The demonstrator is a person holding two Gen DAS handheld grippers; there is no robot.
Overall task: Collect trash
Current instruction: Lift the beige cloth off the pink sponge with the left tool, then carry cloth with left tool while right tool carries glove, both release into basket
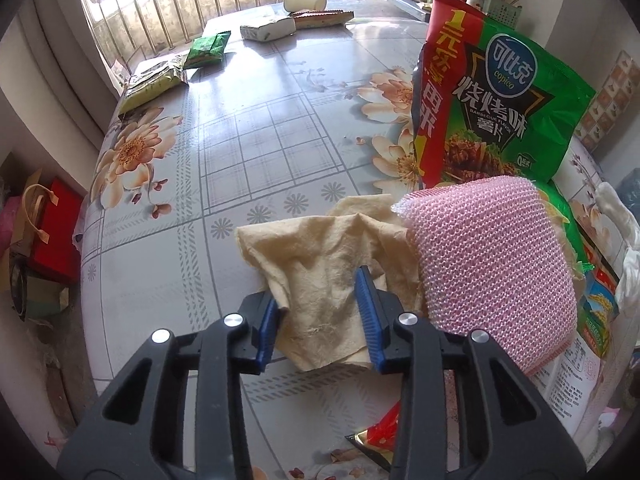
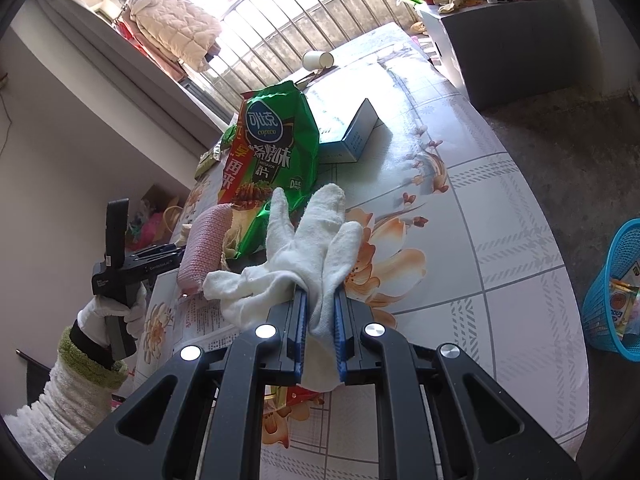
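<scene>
My left gripper has its blue jaws closed around a crumpled beige paper towel on the flowered table. A pink mesh sponge lies just right of it, in front of a green chip bag. My right gripper is shut on a white cloth glove, held over the table. The chip bag and the sponge show beyond the glove. The left gripper's body shows at the left edge of the right wrist view.
Far across the table lie green snack packets, a white carton, a tipped paper cup and a flat box. A blue box stands behind the chip bag. A blue basket with wrappers sits on the floor, right. A red wrapper lies near.
</scene>
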